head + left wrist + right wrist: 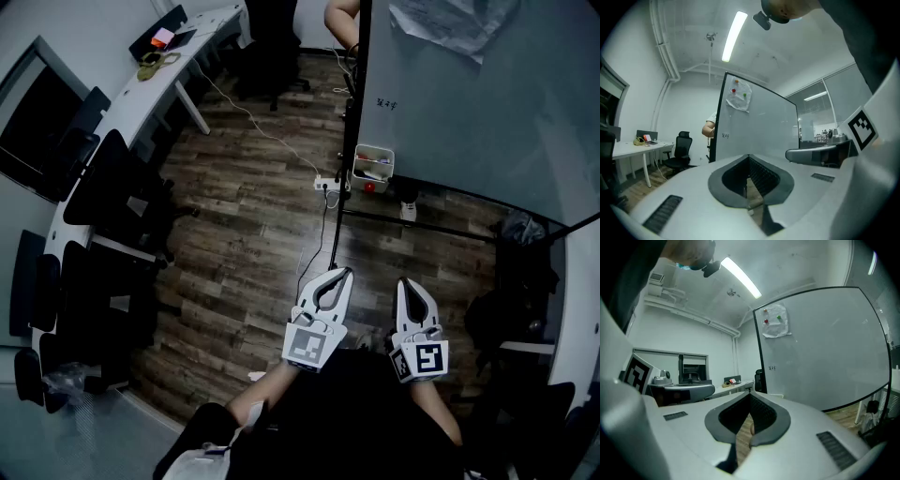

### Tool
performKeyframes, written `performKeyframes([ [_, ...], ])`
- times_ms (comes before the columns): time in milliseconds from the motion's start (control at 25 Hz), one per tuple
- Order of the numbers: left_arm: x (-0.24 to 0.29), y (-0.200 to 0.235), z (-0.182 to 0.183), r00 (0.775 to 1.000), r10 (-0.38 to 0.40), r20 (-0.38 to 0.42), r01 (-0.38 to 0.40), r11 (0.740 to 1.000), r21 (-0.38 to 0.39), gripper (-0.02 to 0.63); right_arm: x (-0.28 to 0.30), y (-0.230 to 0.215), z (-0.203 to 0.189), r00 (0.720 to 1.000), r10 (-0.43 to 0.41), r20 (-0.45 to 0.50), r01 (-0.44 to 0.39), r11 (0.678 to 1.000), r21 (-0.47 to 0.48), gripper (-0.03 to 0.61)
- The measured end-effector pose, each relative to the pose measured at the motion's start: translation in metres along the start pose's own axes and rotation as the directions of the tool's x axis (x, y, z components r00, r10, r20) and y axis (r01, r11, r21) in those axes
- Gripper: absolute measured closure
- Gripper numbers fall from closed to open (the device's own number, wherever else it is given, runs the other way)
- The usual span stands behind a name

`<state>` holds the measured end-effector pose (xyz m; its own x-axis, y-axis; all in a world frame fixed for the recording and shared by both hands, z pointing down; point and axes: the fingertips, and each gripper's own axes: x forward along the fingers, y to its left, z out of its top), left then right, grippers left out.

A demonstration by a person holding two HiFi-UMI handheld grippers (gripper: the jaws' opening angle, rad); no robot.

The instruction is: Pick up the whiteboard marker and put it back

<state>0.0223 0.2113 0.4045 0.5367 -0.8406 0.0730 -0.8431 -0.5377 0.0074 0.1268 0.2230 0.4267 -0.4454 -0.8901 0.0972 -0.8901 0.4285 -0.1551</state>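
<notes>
Head view shows the person's left gripper (344, 272) and right gripper (404, 282) held side by side close to the body, both pointing forward. In each gripper's own view the two jaws meet at their tips with nothing between them, leaving only the dark teardrop hollow behind; this holds for the left gripper (749, 156) and the right gripper (751, 395). Beyond them lies a dark wood-plank floor (244, 234) with a white power strip (328, 183) and its cable. Just past the strip a whiteboard (469, 103) stands on a black frame, and a small white box (373, 166) hangs at its lower corner. The box holds small items, too tiny to single out the whiteboard marker. Farther left, black chairs (103, 178) line a long white desk (178, 56).
</notes>
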Motion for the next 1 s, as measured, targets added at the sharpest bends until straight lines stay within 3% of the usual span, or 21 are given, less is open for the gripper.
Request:
performKeyframes([
  [120,0.000,-0.001,0.003,1.000,-0.008,0.001,0.008,1.000,0.022,0.606,-0.001,0.001,0.000,1.000,-0.006,0.004,0.006,1.000,0.003,0.565],
  [320,-0.002,-0.001,-0.003,1.000,0.002,0.009,-0.002,1.000,-0.025,0.606,0.000,0.003,0.000,1.000,-0.008,0.002,0.008,1.000,0.001,0.565],
  [1000,-0.010,0.019,-0.003,1.000,0.000,0.017,0.001,0.999,-0.043,0.606,0.011,0.012,-0.006,0.999,-0.049,0.001,0.049,0.998,0.038,0.565],
])
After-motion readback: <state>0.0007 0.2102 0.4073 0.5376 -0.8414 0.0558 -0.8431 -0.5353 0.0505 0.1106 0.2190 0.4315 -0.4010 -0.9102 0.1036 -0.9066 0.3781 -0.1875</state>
